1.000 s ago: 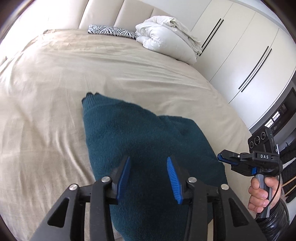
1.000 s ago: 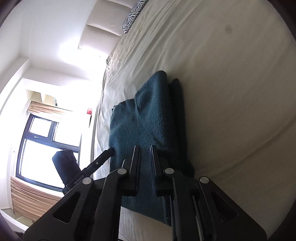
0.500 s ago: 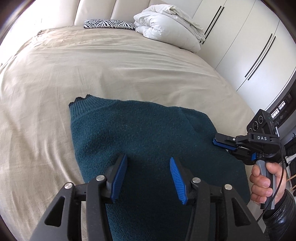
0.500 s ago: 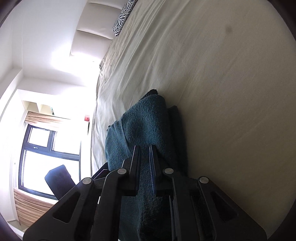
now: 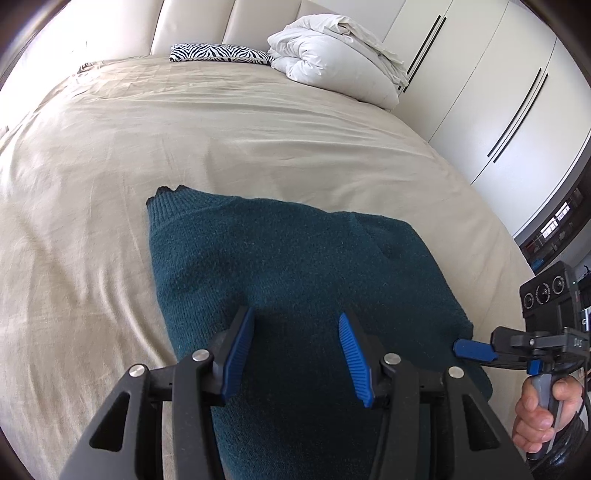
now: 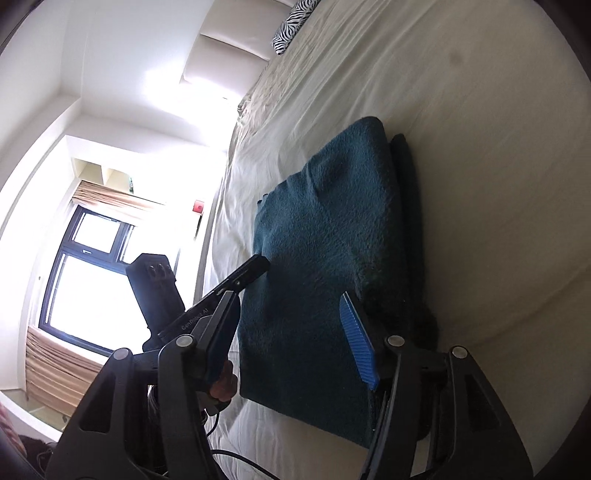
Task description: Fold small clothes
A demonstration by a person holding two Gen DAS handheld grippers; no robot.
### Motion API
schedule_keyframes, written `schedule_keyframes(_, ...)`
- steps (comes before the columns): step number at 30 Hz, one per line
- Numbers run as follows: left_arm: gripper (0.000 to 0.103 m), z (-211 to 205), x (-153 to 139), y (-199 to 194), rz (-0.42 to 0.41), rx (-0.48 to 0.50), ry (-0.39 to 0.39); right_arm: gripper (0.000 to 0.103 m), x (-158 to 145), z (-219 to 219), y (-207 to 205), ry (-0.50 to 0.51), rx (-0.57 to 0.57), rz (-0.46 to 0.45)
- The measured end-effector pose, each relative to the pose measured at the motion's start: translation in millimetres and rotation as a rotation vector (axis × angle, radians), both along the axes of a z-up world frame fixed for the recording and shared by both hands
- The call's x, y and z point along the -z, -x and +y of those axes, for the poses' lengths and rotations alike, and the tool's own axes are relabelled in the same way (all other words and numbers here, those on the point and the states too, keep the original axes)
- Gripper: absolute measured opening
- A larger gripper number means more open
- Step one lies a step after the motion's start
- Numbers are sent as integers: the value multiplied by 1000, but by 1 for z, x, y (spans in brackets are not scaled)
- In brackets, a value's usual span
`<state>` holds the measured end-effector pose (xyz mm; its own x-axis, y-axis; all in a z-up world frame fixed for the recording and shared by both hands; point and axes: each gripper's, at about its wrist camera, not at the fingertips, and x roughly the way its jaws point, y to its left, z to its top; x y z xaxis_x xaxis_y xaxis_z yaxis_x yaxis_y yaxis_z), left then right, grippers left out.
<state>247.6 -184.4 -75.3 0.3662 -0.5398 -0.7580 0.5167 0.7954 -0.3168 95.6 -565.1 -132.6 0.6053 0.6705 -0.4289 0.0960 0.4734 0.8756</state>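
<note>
A dark teal knitted sweater [image 5: 288, 273] lies folded on the beige bed sheet [image 5: 110, 155], ribbed hem at its far left corner. My left gripper [image 5: 295, 332] hovers open over the sweater's near part, blue pads apart and nothing between them. My right gripper [image 5: 474, 349], held by a hand [image 5: 535, 417], sits at the sweater's right edge. In the right wrist view the right gripper [image 6: 288, 306] has its jaws opening; the sweater [image 6: 325, 251] lies flat under and beyond them, pads clear of it. The left gripper's fingers [image 6: 255, 266] reach in over the sweater's far side.
A folded white duvet [image 5: 332, 55] and a zebra-print pillow [image 5: 218, 53] lie at the head of the bed by the padded headboard [image 5: 192, 26]. White wardrobe doors [image 5: 498, 92] stand past the bed's right edge. A bright window [image 6: 88, 273] is beyond the left gripper.
The right gripper's jaws were shut on a raised fold of the sweater and now stand apart. The fold has dropped and the sweater lies flat. The left gripper has barely shifted.
</note>
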Motion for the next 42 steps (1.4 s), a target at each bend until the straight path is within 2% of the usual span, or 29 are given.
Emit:
schedule_keyframes(4,51,22,-12,18,9,-29,56,55,9,-6,15,-45,38,-17)
schedule_keyframes(7,51,44,-23,40,34,-37,159,55,6,-10,33,-37,66,-19)
schedule_keyframes(9,53,54,-20,55,61,-23,206,55,5,-12,44,-26,73,-38)
schedule_keyframes(12,53,70,-8,68,118,-58,257,57,-2,-25,53,-5,133,-40)
schedule_keyframes(14,55,84,-4,67,147,-98,302,57,-3,-35,52,30,168,-16)
schedule_keyframes(17,60,103,8,53,228,-154,364,57,0,-36,37,72,151,25)
schedule_keyframes(19,60,111,11,48,282,-151,459,57,-2,-36,29,80,130,32)
schedule_keyframes(21,63,115,7,50,295,-134,538,57,-2,-34,21,69,131,25)
schedule_keyframes(24,75,106,2,49,291,-91,552,57,7,-36,12,66,149,62)
schedule_keyframes(26,75,99,6,45,305,-90,528,57,15,-37,3,73,140,100)
schedule_keyframes(28,77,98,17,38,352,-88,569,57,18,-36,-5,57,124,102)
schedule_keyframes(31,79,109,34,30,408,-137,618,57,23,-33,-19,32,73,118)
schedule_keyframes(34,84,110,45,26,468,-143,636,57,33,-26,-37,44,26,156)
schedule_keyframes(39,95,108,48,23,491,-114,673,57,37,-27,-50,5,24,186)
schedule_keyframes(42,95,106,54,13,532,-124,696,57,42,-25,-62,-7,14,200)
